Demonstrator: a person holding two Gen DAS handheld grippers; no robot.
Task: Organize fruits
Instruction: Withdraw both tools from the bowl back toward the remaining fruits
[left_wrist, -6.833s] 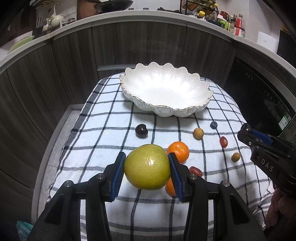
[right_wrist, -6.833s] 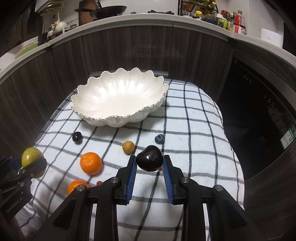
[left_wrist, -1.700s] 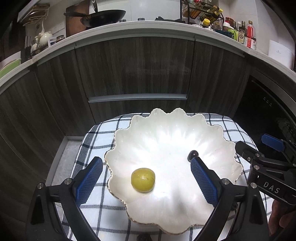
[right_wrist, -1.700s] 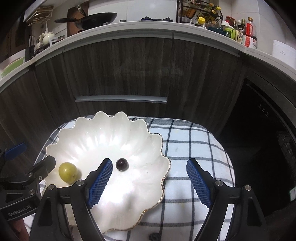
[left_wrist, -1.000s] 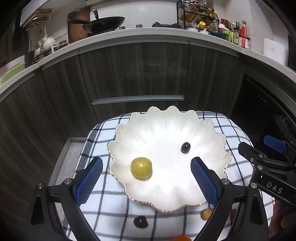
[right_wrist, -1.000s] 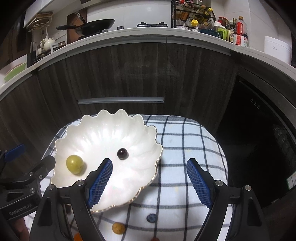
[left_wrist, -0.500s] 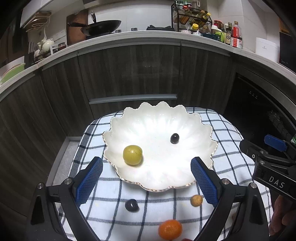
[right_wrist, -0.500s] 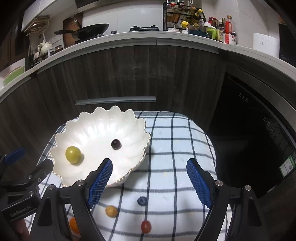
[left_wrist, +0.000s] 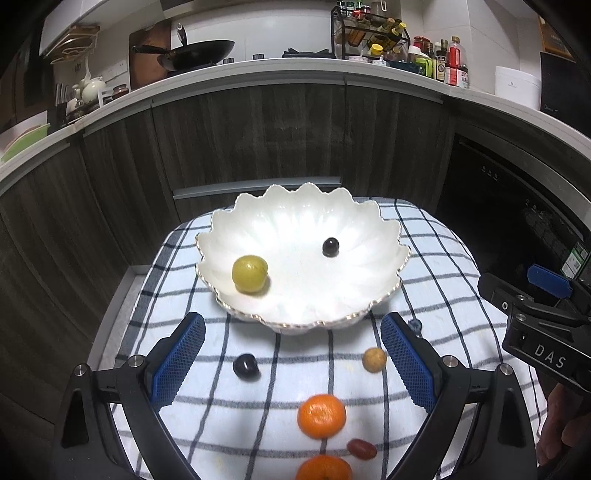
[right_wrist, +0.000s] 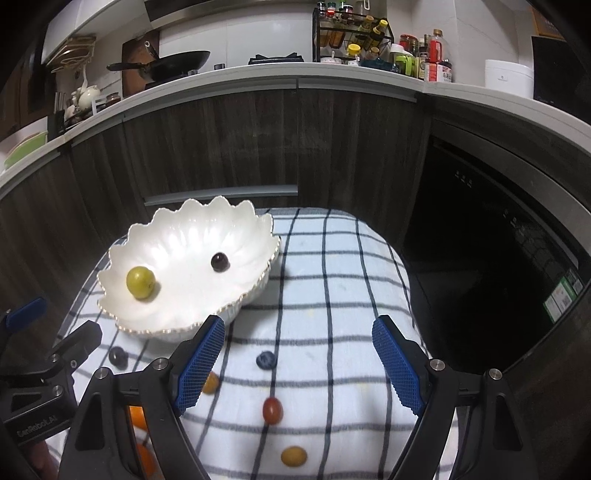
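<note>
Your scalloped white bowl (left_wrist: 384, 236) sits at the far end of the checked tablecloth (left_wrist: 436, 258), and it holds two pieces so far: a yellow-green fruit (left_wrist: 249, 273) toward its left side and a dark cherry (left_wrist: 330, 246) right of centre, well apart from each other. Everything else lies on the cloth on the near side of the bowl.

Closest to the bowl's near rim are a dark plum (left_wrist: 245, 366) on the left, a small tan fruit (left_wrist: 374, 360) further right and a blueberry (right_wrist: 266, 360) beyond it. Nearer to you come a mandarin (left_wrist: 321, 415), a second mandarin (left_wrist: 323, 469) cut off by the bottom of the left view, and a small dark-red fruit (left_wrist: 361, 448) between them. In the right view a red cherry tomato (right_wrist: 272, 410) and a yellow-orange fruit (right_wrist: 293, 456) lie toward the near edge.

Your left gripper (left_wrist: 291, 363) is spread wide and empty; the plum and the first mandarin both lie between its jaw lines, the plum nearer the left pad. Your right gripper (right_wrist: 297, 365) is equally wide and empty, with the blueberry and tomato ahead of it, left of centre. These round fruits have no long axis to line up, so judge by reach: left for plum or mandarin, right for blueberry or tomato.
</note>
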